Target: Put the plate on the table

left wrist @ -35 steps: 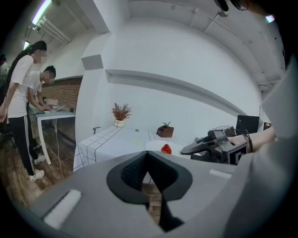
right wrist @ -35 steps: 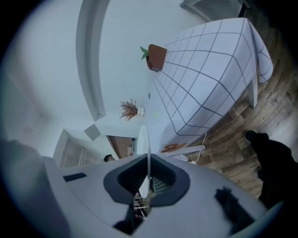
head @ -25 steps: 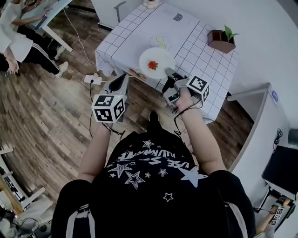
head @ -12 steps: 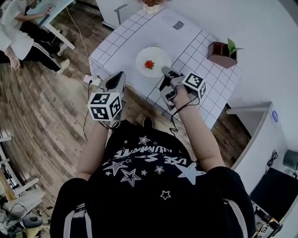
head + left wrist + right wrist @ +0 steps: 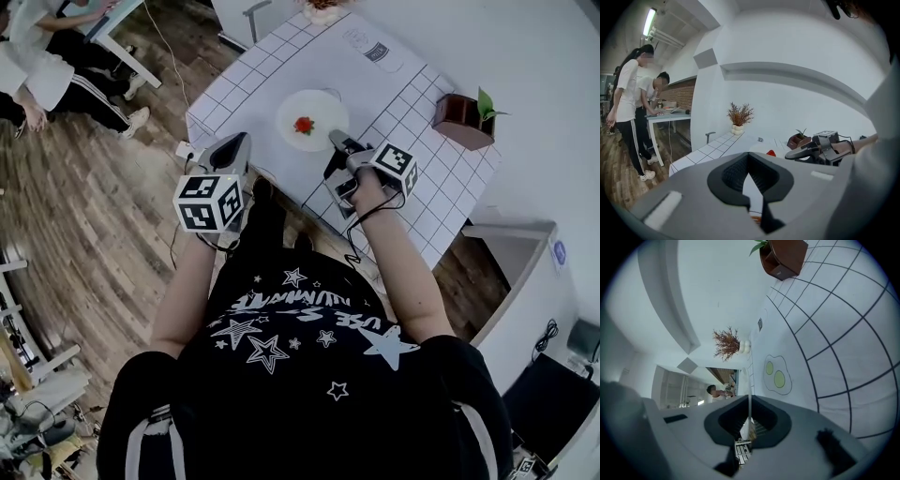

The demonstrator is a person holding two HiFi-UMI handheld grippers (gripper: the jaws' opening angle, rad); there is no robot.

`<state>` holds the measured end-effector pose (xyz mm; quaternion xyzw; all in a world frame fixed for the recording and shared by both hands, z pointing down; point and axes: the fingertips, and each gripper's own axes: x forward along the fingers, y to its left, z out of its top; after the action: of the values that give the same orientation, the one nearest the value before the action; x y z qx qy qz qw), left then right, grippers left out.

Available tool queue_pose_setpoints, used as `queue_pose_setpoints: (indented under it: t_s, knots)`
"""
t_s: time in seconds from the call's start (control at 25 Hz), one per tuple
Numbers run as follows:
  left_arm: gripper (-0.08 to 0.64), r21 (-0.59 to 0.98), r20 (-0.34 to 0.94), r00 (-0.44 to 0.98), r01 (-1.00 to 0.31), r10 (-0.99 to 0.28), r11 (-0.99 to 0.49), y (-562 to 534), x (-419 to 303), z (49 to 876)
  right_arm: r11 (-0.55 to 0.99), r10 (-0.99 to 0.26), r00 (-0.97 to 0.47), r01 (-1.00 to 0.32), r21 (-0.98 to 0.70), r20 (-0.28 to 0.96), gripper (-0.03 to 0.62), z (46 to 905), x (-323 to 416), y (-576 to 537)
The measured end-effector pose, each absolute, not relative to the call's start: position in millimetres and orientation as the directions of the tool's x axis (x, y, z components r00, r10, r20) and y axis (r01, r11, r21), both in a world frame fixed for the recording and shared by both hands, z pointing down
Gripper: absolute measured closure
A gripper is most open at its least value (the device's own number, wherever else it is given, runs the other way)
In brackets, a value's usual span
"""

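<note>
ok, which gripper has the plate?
The right gripper, shut on the near rim of the plate over the table. The left gripper is by the table's near edge, apart from the plate, holding nothing.

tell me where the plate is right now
In the head view the plate is top centre over the checked table, its near rim pinched by the right gripper, left of the potted plant.
</note>
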<state>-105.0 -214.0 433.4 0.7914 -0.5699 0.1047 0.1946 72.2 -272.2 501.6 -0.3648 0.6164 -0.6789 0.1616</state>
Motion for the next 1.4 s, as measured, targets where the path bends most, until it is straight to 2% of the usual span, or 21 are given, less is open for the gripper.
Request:
queue_pose_setpoints:
  t_s: [0.56,1.04,1.24,1.4]
  knots:
    - [0.551,0.239,0.394,0.447,-0.894,-0.803,-0.380,-331,-122,455,-0.204,-0.727,-0.606,-0.258,-0.944,0.322,0.572,508,58,-360]
    - [0.551,0.242,0.440,0.482,-0.876,-0.758,-0.417,-436,-166,476,-0.184,-0.703,-0.620,-0.313,-0.932,0.347,0.572,527,2,-450]
    - [0.551,0.255,0.440,0.496,-0.869,-0.749,-0.425,-466,-178,484,-0.117,-0.706,-0.629,-0.350,-0.930,0.325,0.572,531,-19,-480]
    - [0.551,0.265,0.442,0.510,-0.860,-0.738,-0.435,-482,-184,489,-0.152,-0.713,-0.611,-0.345,-0.926,0.345,0.572,544,-26,-499]
